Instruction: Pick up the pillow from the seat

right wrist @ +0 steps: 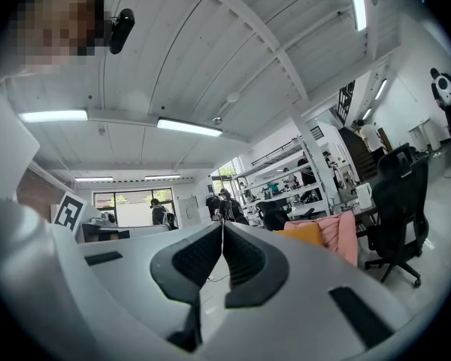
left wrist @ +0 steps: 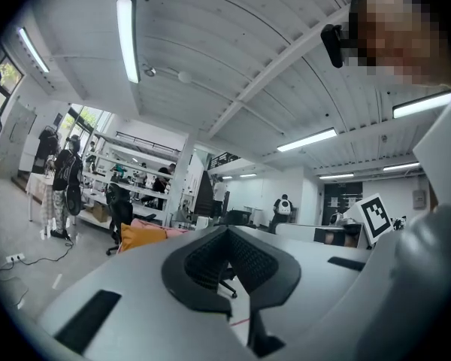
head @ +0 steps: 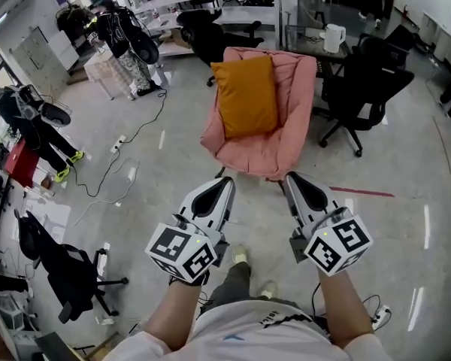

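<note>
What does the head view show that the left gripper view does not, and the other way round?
Only the head view: the person's forearms and shoes, seen from above. Only the left gripper view: the ceiling with its long lamps. Both: the left gripper, jaws shut and empty, and the orange pillow leaning in the pink chair.

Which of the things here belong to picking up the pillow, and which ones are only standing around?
For the job: orange pillow, pink seat, left claw, right claw, both shut.
Only around: black office chair, white kettle, power strip.
</note>
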`<state>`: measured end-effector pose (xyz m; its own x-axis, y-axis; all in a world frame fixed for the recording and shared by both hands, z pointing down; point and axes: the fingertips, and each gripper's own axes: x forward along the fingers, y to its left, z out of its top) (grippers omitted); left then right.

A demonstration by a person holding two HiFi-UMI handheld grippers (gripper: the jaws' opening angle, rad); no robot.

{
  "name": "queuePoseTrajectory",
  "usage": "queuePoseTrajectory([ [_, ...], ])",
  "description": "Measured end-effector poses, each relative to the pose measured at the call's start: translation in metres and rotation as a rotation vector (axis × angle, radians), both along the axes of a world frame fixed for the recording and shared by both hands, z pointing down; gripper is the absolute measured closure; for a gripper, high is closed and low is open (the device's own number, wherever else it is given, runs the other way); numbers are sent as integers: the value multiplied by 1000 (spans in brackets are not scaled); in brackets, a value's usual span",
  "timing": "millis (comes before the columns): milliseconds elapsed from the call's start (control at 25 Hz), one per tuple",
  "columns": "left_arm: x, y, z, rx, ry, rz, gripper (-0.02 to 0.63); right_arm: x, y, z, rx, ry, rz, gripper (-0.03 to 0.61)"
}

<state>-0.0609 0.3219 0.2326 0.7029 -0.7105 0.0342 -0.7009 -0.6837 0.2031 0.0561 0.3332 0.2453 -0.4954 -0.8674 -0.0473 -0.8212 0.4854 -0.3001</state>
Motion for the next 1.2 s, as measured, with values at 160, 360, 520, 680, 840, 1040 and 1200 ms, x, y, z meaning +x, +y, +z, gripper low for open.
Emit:
queuePoseTrajectory([
  [160,-8,-45,13,-14,14,-2,604,-5,-42,9,-18,18,8,561],
  [360,-29,-117,13,-20,24,-14,604,-18,-112,8,-22,37,29,561],
  [520,-47,-184,25,-19,31,5,604,-38,-174,18,-31,49,52,561],
  [680,-53,-228,30,-24,27,41,604,-51,-216,23,-45,57,78,561],
  [840,-48,-259,33,-33,38,74,604,-52,-244,20,-42,70,102,561],
  [1040,-33,-291,42,-48,47,106,604,-37,-273,23,-45,70,132,561],
  [1200,-19,-319,51,-71,45,106,604,-19,-304,32,-60,51,143,561],
])
